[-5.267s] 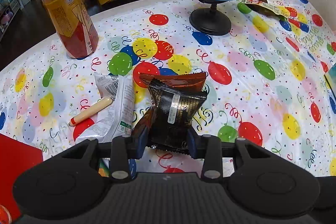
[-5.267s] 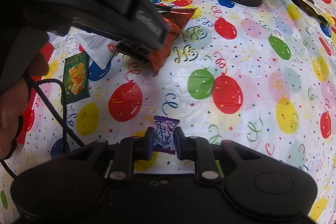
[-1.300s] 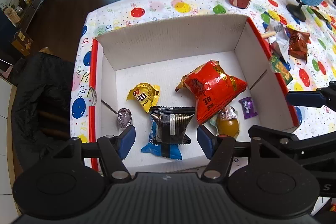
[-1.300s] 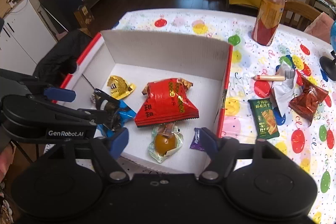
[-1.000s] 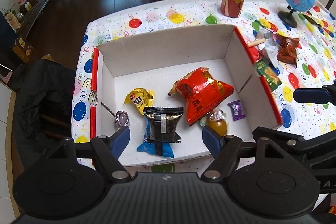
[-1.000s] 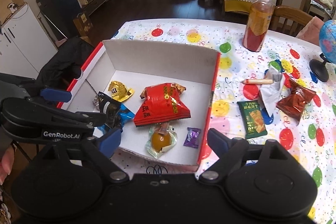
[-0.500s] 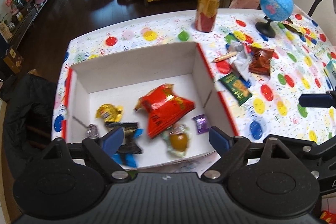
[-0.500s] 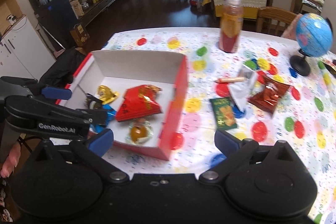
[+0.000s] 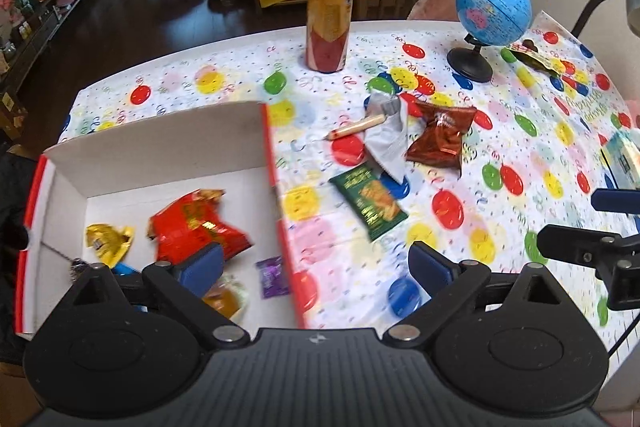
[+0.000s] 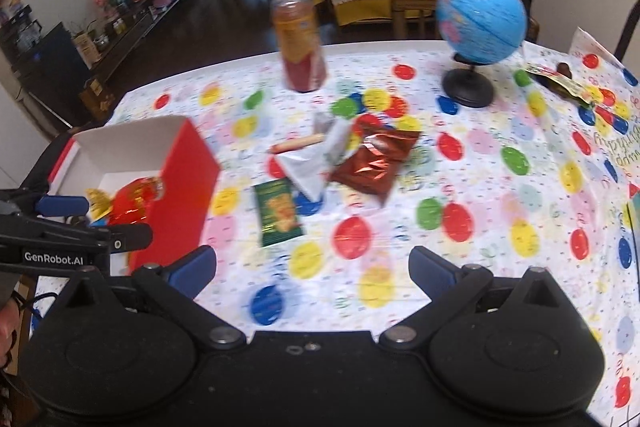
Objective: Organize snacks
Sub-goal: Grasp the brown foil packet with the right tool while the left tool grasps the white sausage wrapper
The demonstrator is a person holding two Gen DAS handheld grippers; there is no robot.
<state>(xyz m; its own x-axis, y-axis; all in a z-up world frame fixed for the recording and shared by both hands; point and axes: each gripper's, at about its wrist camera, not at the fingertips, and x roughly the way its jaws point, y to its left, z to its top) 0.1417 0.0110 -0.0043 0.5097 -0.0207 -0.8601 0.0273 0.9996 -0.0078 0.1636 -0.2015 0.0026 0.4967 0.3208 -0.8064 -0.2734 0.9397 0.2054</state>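
Observation:
A red-edged white box [image 9: 168, 151] [image 10: 188, 171] at the table's left holds a red bag [image 9: 192, 231], a yellow packet [image 9: 108, 241], a purple candy [image 9: 273, 277] and an orange jelly [image 9: 224, 299]. On the tablecloth lie a green packet [image 9: 370, 201] [image 10: 278, 211], a dark red bag [image 9: 440, 135] [image 10: 374, 159], a white wrapper [image 9: 390, 143] [image 10: 310, 167] and a sausage stick [image 9: 354, 127] [image 10: 296, 143]. My left gripper [image 9: 316, 267] is open and empty above the box's right wall. My right gripper [image 10: 312, 269] is open and empty above the cloth, near the green packet.
A tea bottle [image 9: 329, 15] [image 10: 298, 39] and a globe [image 9: 490, 15] [image 10: 478, 35] stand at the table's back. A flat packet [image 9: 536, 57] lies at the far right. A blue-white box [image 9: 622, 157] sits at the right edge. A chair stands behind the table.
Both grippers let go of their snacks into the box, opened wide, and have swung right, away from the box toward the loose snacks on the cloth.

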